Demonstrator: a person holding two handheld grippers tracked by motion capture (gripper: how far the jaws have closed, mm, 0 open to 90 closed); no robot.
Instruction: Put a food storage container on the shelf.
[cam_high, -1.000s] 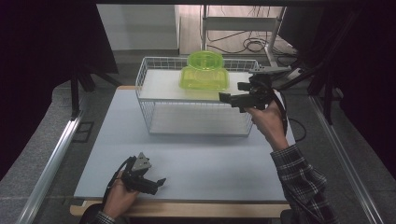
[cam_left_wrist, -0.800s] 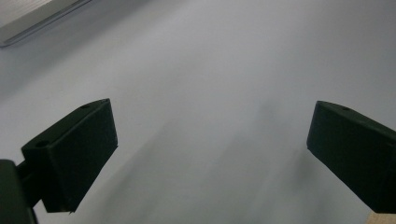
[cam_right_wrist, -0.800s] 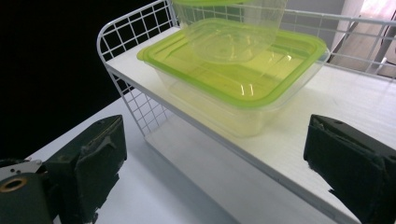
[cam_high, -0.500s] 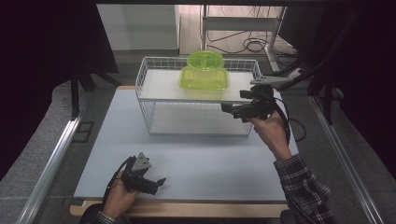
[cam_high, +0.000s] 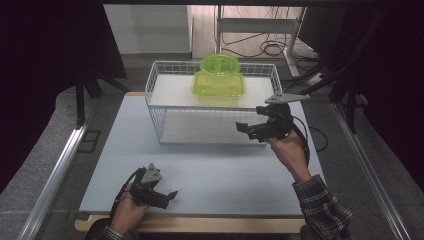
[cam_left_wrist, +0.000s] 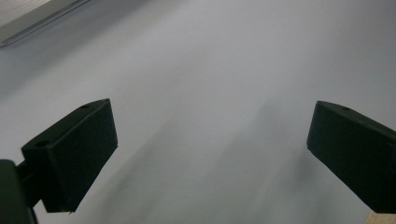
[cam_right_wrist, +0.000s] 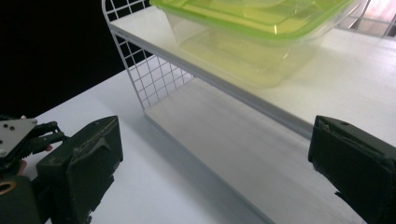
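Note:
A lime-green rectangular lidded container (cam_high: 219, 84) sits on the top shelf of a white wire rack (cam_high: 160, 107), with a round green container (cam_high: 220, 64) behind it. My right gripper (cam_high: 246, 131) hovers open at the rack's front right, level with the lower shelf, jaws pointing left. In the right gripper view the rectangular container (cam_right_wrist: 252, 28) is above and ahead of the wide-apart jaws of the right gripper (cam_right_wrist: 210, 163), which hold nothing. My left gripper (cam_high: 170, 198) rests open near the table's front left edge. In its own view the left gripper (cam_left_wrist: 210, 154) has only bare table (cam_left_wrist: 210, 70) between its jaws.
The pale table (cam_high: 215, 170) spreads in front of the rack. The rack's lower shelf (cam_right_wrist: 224, 144) is bare. The left gripper (cam_right_wrist: 18, 140) shows at the left edge of the right gripper view. Dark frame posts and cables stand beyond the table's far right.
My right gripper has come down and toward me from beside the rack's top right corner to the front of the lower shelf. The left gripper has stayed put.

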